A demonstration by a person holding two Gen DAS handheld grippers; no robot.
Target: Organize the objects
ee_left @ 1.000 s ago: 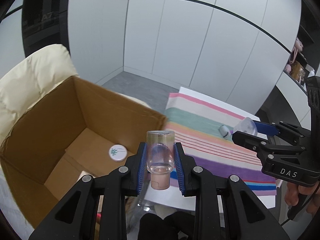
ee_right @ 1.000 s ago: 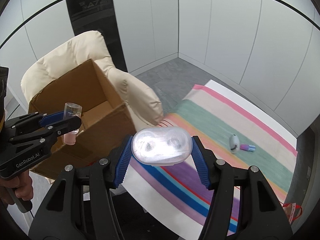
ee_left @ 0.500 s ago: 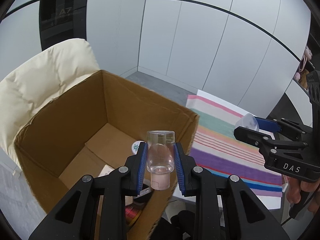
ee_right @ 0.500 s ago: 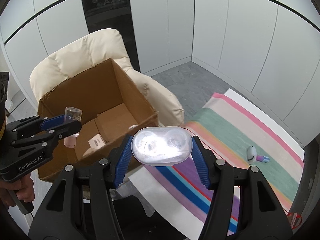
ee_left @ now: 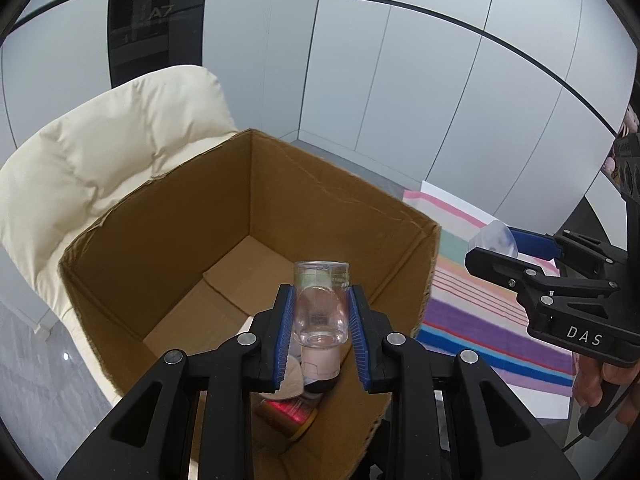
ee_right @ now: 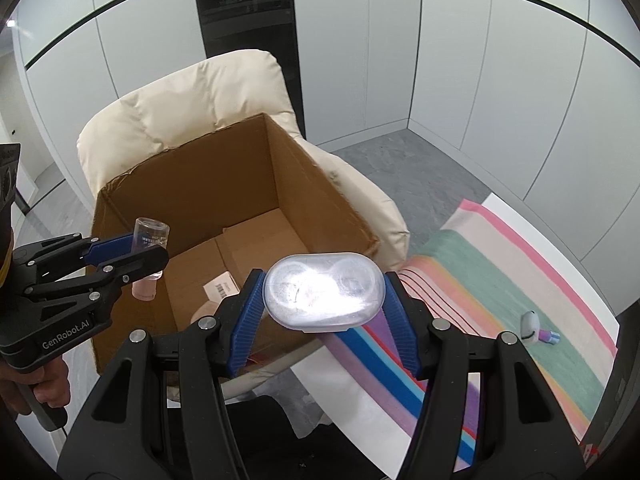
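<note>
My left gripper (ee_left: 320, 320) is shut on a small clear bottle (ee_left: 320, 308) with a pink cap, held cap-down over the open cardboard box (ee_left: 180, 240). It also shows in the right wrist view (ee_right: 150, 248). My right gripper (ee_right: 324, 300) is shut on a translucent oval case (ee_right: 324, 292), held above the box's near right corner (ee_right: 372, 240). The case shows at the right of the left wrist view (ee_left: 494, 238).
The box sits on a cream padded chair (ee_right: 192, 100). It holds a round tin (ee_left: 286, 412) and a barcode label (ee_right: 220, 286). A striped cloth (ee_right: 500, 280) covers the table at right, with a small white object (ee_right: 530, 326) and a purple-blue item (ee_right: 550, 336).
Both grippers have swung left from the striped cloth to over the box, each still holding its object. The box now fills the middle of both views.
</note>
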